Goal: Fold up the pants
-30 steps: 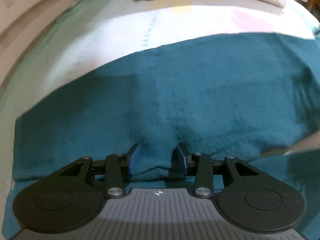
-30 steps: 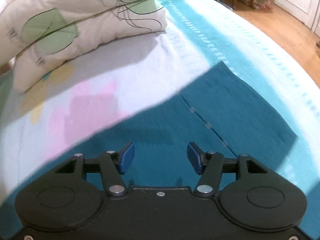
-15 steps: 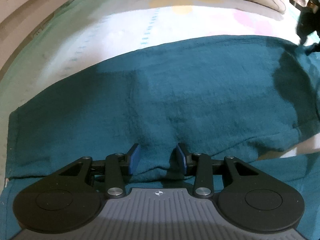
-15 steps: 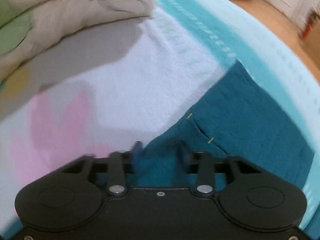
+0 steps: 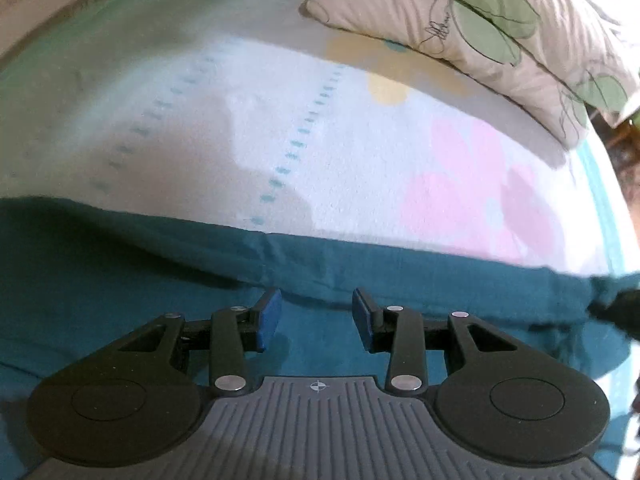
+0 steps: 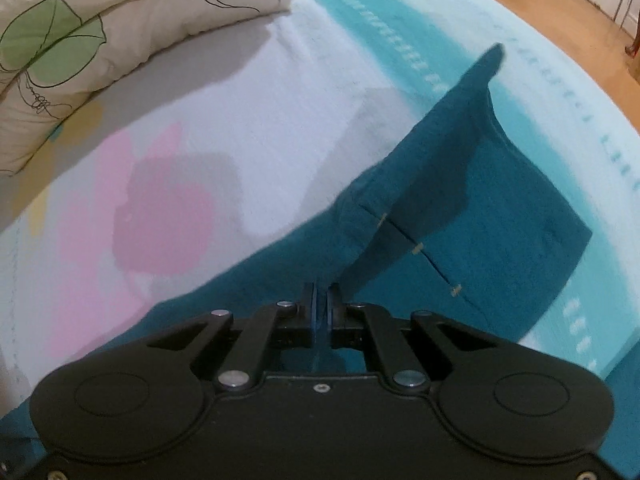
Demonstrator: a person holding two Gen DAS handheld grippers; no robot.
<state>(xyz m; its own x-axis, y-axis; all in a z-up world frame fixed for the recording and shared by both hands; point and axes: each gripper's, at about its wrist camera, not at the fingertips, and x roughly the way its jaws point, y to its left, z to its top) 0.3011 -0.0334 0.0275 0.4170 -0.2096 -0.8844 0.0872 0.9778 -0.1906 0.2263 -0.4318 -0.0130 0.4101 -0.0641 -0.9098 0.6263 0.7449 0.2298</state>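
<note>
Dark teal pants (image 5: 120, 280) lie spread on the bed, and their far edge runs as a raised fold just beyond my left gripper (image 5: 316, 320). Its blue pads stand apart above the cloth, with nothing pinched between them. My right gripper (image 6: 320, 300) is shut on the pants (image 6: 500, 220) at that same edge, near a slit with pale stitches. The cloth rises to its pads in a taut ridge, and a corner trails away at the upper right. In the left wrist view the right gripper (image 5: 618, 312) shows as a dark shape at the right end of the fold.
The bedsheet (image 5: 280, 120) is white with pink and yellow patches and teal stripes. A leaf-print pillow (image 5: 480, 32) lies beyond the pants, at the upper left in the right wrist view (image 6: 100, 32). The bed's right edge drops to a wooden floor (image 6: 560, 12).
The right gripper came down on the pants' far edge, closed on it and raised it into a ridge. The left gripper moved forward over the pants to that edge and rolled; no cloth bunches between its pads now.
</note>
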